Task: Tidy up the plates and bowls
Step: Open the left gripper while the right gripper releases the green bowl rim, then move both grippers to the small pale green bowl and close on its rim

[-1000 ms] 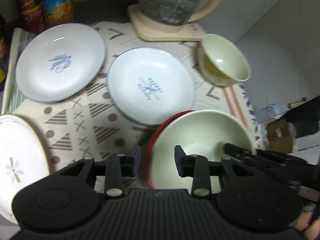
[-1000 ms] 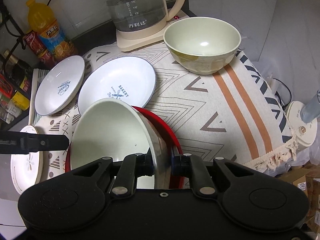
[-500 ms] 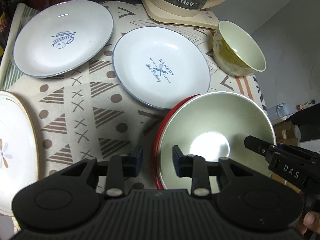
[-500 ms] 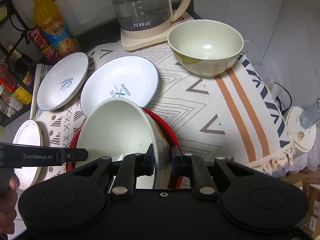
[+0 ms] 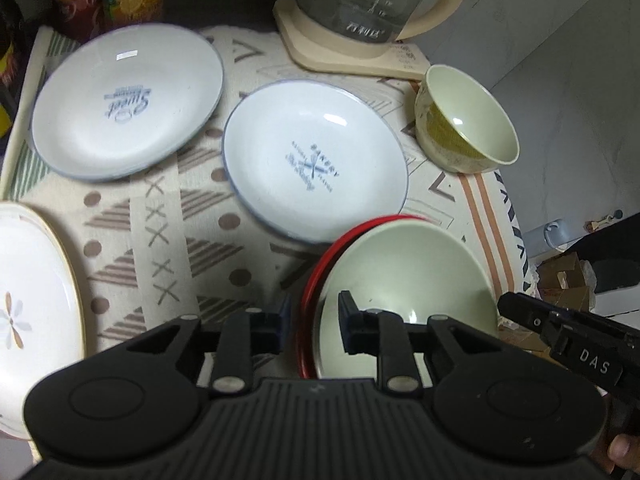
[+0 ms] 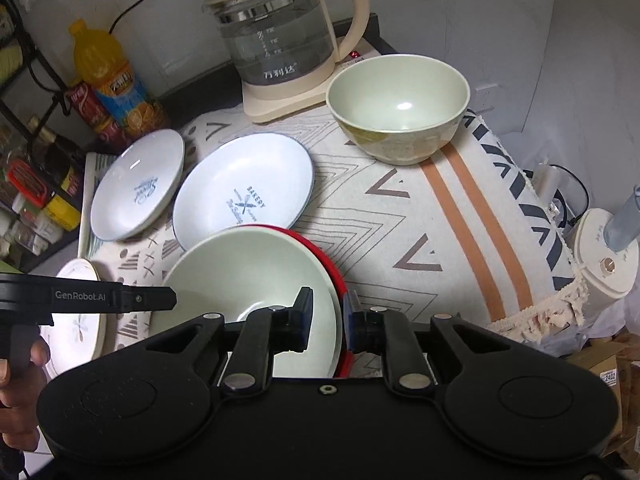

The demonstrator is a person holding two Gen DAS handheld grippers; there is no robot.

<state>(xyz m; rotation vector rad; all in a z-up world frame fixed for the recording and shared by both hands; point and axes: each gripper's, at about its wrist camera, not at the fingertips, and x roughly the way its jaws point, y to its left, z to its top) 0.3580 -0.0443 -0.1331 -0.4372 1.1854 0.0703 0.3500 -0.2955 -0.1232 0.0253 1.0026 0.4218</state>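
A pale green bowl (image 5: pixel 408 264) (image 6: pixel 248 268) lies nested in a red bowl (image 5: pixel 316 276) (image 6: pixel 320 248) at the near edge of the patterned cloth. My right gripper (image 6: pixel 330 312) is shut on the pale green bowl's right rim, one finger inside it and the other outside the red rim. My left gripper (image 5: pixel 314 320) straddles both rims on the opposite side. Its jaws are closing, and a gap still shows beside the red rim. Beyond lie a white "Bakery" plate (image 5: pixel 312 160) (image 6: pixel 244 192), a "Sweet" plate (image 5: pixel 124 100) (image 6: pixel 138 188) and a second green bowl (image 5: pixel 468 128) (image 6: pixel 400 104).
A flower plate (image 5: pixel 28 300) (image 6: pixel 76 320) lies at the near left. A glass kettle (image 5: pixel 360 4) (image 6: pixel 280 32) on its base stands at the back, with drink bottles (image 6: pixel 104 76) to its left. The cloth's fringed edge (image 6: pixel 536 316) falls off at the right.
The pale green bowl, held tilted up on its edge by my right gripper, has come down and now lies flatter in the red bowl. My left gripper's jaws have narrowed around the rims.
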